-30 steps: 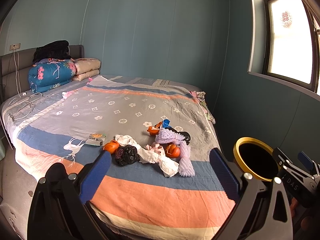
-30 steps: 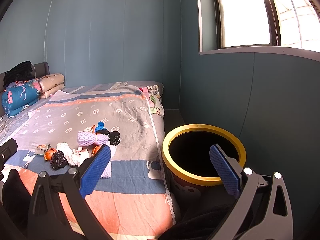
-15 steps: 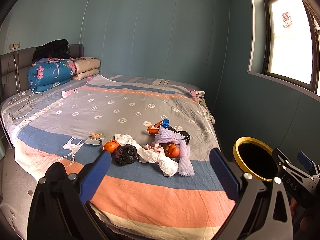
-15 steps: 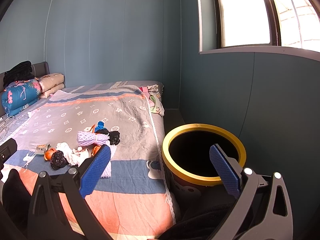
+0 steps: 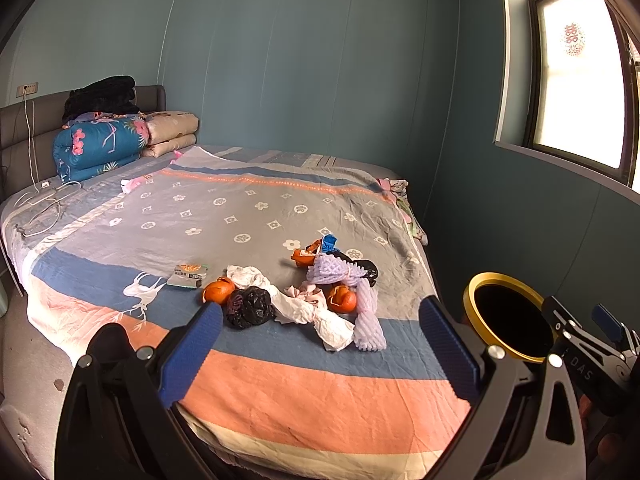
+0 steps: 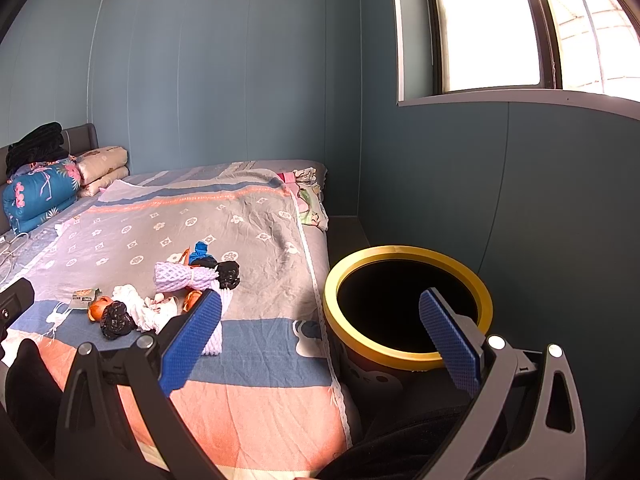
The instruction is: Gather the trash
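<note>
A pile of trash lies on the bed: orange peels, a black bag, white crumpled tissue, purple foam netting, a snack packet. The pile also shows in the right wrist view, with the black bag at its near end. A dark bin with a yellow rim stands on the floor at the bed's right. My left gripper is open and empty, short of the pile. My right gripper is open and empty, over the gap between bed and bin.
The bed has a striped patterned cover. Folded quilts and pillows are stacked at the headboard, with white cables beside them. A blue wall and a window are on the right. Bare floor lies left of the bed.
The left wrist view has drifted very slightly; the right gripper has not moved. Both grippers stay open and empty.
</note>
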Available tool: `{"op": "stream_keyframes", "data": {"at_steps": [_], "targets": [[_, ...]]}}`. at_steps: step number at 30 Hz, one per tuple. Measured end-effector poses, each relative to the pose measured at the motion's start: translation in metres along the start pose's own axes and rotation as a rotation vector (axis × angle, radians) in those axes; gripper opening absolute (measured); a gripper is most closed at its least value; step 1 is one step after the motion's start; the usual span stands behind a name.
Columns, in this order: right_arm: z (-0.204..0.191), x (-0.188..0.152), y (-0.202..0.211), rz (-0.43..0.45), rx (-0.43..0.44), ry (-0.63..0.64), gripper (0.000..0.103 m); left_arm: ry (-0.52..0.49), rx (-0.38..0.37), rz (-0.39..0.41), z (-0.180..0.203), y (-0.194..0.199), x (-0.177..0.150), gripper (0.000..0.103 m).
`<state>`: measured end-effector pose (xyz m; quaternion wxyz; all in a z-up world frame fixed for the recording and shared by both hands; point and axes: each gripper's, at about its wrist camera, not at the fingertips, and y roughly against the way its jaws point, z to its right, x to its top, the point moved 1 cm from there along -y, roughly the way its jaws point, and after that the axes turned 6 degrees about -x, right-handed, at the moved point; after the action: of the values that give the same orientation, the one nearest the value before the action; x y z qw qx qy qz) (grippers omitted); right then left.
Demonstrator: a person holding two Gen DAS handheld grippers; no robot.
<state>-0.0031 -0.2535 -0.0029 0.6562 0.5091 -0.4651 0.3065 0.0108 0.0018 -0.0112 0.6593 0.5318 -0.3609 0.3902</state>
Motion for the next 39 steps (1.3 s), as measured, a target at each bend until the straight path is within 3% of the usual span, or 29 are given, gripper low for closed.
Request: {"op": "stream_keyframes", "data": {"at_steps": [31, 39], "targets": [[-0.001, -0.002, -0.003, -0.01, 0.005, 0.002, 0.095, 0.01, 0.005, -0.006, -0.003, -0.002, -0.003, 0.095], [0.0, -0.003, -0.021, -0.078, 0.024, 0.001, 0.095, 0.051, 0.027, -0.019, -0.02, -0.011, -0.001, 0.095]]}}
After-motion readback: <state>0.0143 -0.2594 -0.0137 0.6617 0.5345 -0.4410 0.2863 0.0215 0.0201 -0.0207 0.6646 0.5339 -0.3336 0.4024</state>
